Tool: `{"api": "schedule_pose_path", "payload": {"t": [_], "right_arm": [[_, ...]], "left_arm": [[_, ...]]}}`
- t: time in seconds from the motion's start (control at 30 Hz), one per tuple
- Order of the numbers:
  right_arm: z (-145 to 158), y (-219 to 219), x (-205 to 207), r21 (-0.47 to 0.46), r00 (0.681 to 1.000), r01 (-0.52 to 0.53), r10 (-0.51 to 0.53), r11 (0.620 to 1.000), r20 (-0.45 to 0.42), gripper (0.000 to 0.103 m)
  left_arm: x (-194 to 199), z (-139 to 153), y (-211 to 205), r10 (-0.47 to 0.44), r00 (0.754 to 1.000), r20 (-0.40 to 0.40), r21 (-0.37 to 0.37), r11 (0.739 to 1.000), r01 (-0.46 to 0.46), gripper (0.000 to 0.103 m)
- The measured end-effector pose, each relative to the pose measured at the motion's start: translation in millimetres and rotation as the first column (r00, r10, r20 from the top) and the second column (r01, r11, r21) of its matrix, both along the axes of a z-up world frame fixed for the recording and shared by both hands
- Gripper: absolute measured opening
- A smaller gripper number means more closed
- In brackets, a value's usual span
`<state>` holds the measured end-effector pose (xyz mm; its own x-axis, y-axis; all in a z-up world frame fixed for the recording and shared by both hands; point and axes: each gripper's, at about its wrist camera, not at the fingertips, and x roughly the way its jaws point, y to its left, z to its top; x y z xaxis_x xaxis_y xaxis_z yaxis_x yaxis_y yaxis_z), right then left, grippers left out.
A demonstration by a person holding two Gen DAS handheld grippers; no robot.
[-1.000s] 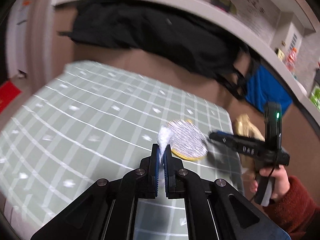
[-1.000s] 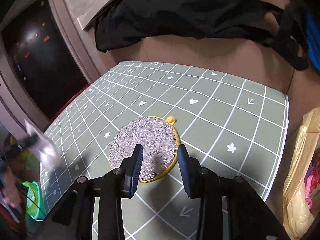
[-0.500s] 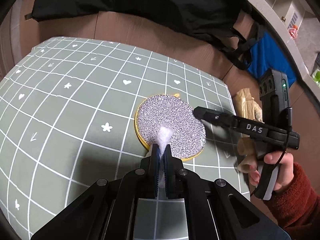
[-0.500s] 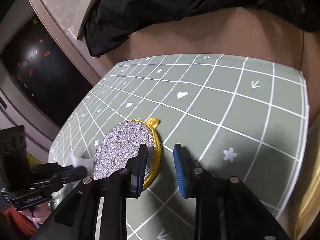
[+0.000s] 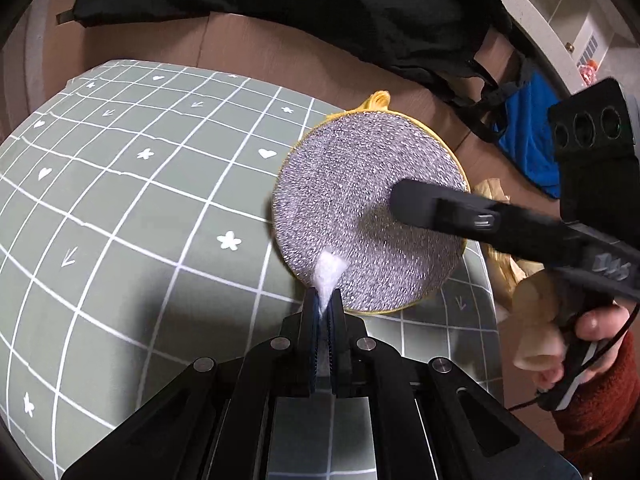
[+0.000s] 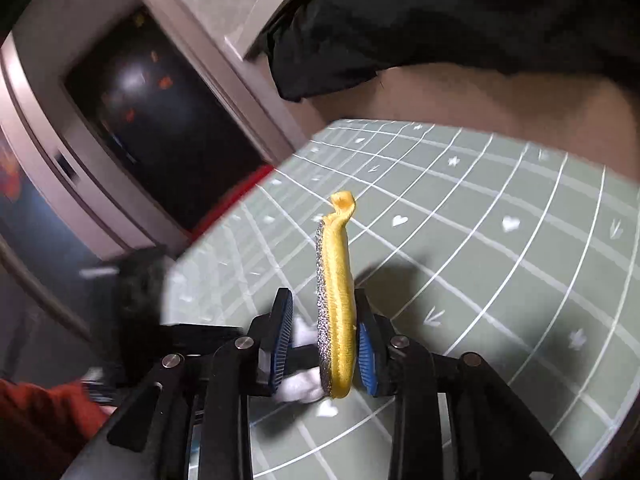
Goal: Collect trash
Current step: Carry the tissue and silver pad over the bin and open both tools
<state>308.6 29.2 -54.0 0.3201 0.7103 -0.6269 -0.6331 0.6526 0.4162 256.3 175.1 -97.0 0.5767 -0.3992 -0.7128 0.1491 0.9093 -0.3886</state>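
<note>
My left gripper (image 5: 325, 305) is shut on a small white scrap of tissue (image 5: 329, 273) that sticks out past its tips. A round silver scrubbing pad with a yellow rim (image 5: 370, 210) is tipped up off the green grid mat (image 5: 132, 216). In the right wrist view the pad (image 6: 335, 312) stands on edge between my right gripper's jaws (image 6: 324, 340). The right pad (image 6: 366, 360) touches its yellow back; a gap shows between the left pad (image 6: 280, 340) and its silver face. The tissue (image 6: 300, 390) and the left gripper's tips show just behind the pad.
A black garment (image 5: 320, 12) lies on the brown surface (image 5: 240, 52) behind the mat. A blue cloth (image 5: 528, 136) and a yellow plastic bag (image 5: 500, 196) sit off the mat's right edge. A dark window (image 6: 152, 108) is at the left.
The pad lay flat on the mat; now it is raised on edge between the right gripper's jaws. The left gripper, still holding the tissue, has come close to the pad.
</note>
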Motion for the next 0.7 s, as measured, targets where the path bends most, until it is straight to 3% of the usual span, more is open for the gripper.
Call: {"api": "schedule_pose_path", "payload": {"t": [0.07, 0.33, 0.53, 0.7], "right_arm": [[0.1, 10.4, -0.6, -0.065, 0.999, 0.021, -0.019, 0.998, 0.033, 0.014], [18.4, -4.6, -1.0, -0.063, 0.993, 0.096, -0.091, 0.993, 0.070, 0.014], [63.3, -45.5, -28.8, -0.074, 0.962, 0.145, -0.123, 0.987, 0.242, 0.014], [97.3, -83.8, -45.5, -0.073, 0.918, 0.219, -0.180, 0.973, 0.354, 0.014]], "left_arm": [[-3.2, 3.0, 2.5, 0.011, 1.000, 0.009, 0.005, 1.000, -0.011, 0.004], [-9.3, 35.4, 2.5, 0.064, 0.994, 0.089, 0.069, 0.995, -0.071, 0.004], [-15.5, 96.6, -26.6, 0.077, 0.959, 0.273, 0.140, 0.983, -0.118, 0.004], [-17.4, 145.3, -66.4, 0.066, 0.909, 0.411, 0.165, 0.976, -0.145, 0.004]]}}
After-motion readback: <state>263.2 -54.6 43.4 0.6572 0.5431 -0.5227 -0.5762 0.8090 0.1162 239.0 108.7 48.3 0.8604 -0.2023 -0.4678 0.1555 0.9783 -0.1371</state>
